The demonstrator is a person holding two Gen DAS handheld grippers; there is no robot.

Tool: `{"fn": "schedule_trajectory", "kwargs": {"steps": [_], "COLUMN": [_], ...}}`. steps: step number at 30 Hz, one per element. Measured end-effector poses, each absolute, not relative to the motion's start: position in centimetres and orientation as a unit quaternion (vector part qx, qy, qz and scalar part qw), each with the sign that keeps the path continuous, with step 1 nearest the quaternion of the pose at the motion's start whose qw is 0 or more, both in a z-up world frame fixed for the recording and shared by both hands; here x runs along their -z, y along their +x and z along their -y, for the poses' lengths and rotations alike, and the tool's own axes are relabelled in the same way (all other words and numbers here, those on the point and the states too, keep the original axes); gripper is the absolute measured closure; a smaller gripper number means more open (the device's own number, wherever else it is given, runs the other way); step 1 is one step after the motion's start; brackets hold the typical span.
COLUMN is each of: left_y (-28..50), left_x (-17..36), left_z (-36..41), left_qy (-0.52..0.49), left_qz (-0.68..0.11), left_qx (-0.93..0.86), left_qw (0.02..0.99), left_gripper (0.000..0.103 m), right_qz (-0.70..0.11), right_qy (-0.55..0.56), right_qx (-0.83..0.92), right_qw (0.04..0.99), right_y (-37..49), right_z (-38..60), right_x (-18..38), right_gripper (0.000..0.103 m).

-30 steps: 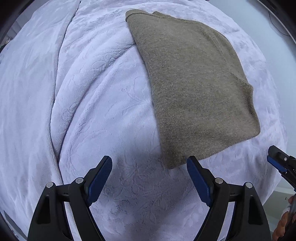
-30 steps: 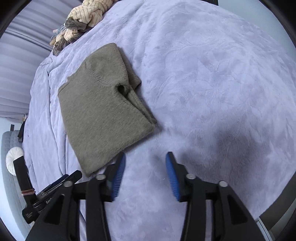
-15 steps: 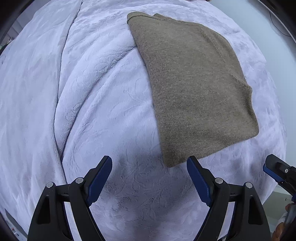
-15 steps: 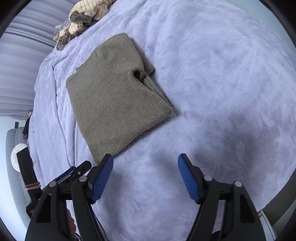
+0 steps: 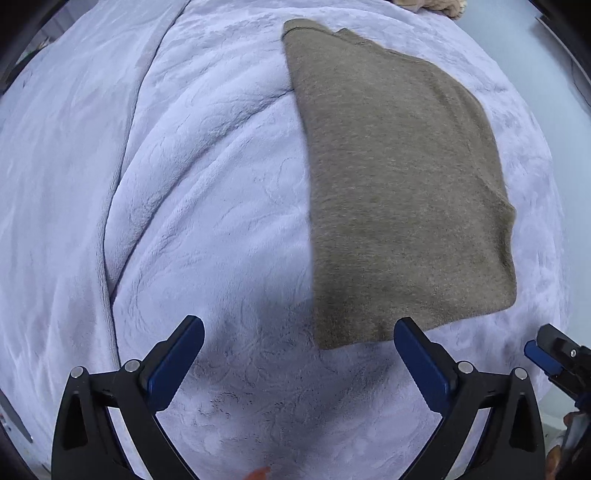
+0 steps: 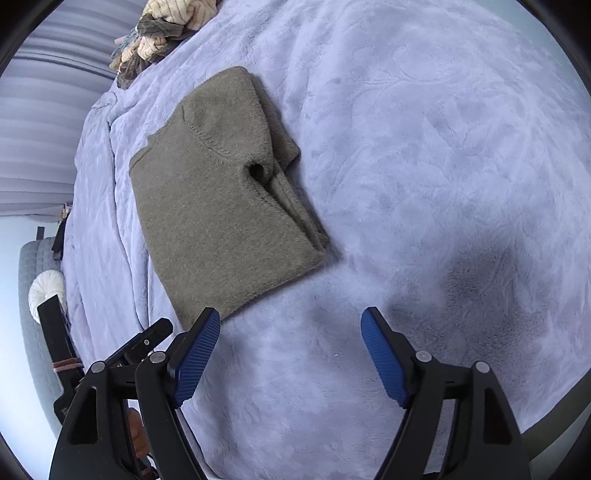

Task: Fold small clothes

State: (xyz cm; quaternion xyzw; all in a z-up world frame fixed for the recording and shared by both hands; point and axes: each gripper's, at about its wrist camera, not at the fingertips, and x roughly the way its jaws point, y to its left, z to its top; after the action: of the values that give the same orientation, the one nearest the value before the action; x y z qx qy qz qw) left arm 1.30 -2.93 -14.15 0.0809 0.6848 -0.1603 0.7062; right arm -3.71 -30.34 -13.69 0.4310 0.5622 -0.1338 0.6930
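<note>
**Both grippers spread wide above the blanket**

The left gripper (image 5: 299, 350) hangs with its blue pads far apart, holding nothing; its right pad (image 5: 421, 358) sits just at the near edge of the folded olive sweater (image 5: 399, 177). The right gripper (image 6: 290, 343) is likewise spread and empty, over bare lavender blanket (image 6: 424, 147). The sweater (image 6: 218, 206) lies flat on the blanket, a pile of clothes (image 6: 162, 33) beyond it.

Home bedroom: plush lavender blanket (image 6: 424, 147), curtains (image 6: 40, 122).
</note>
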Motion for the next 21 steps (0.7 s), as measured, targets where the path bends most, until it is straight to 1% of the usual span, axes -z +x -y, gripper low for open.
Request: {"fn": "schedule_trajectory", "kwargs": {"steps": [3,5,9,13,21], "left_y": [1.9,2.3,4.0,6.6,10.5], "left_x": [15.9,16.0,14.6,13.2,13.3], "left_z": [1.4,0.7,0.9,2.4,6.0], "left_qy": [0.042,0.018,0.017,0.024,0.035], "left_qz": [-0.719,-0.723,-0.697,-0.671,-0.661], "left_qx": [0.143,0.142,0.154,0.173,0.190], "left_qw": [0.679,0.676,0.700,0.721,0.725], "left_gripper": [0.000,0.000,0.000,0.000,0.000], "right_qz": [-0.567,-0.566,-0.565,-0.552,-0.543], "right_qy": [0.429,0.428,0.429,0.466,0.468], "right_qx": [0.126,0.118,0.105,0.093,0.069], "right_qw": [0.692,0.694,0.697,0.685,0.694], "right_y": [-3.4,-2.9,-1.6,-0.2,4.4], "right_z": [31.1,31.7,33.0,34.5,36.9], "right_x": [13.7,13.6,13.7,14.7,16.4], "right_gripper": [0.022,0.022,0.022,0.022,0.022]}}
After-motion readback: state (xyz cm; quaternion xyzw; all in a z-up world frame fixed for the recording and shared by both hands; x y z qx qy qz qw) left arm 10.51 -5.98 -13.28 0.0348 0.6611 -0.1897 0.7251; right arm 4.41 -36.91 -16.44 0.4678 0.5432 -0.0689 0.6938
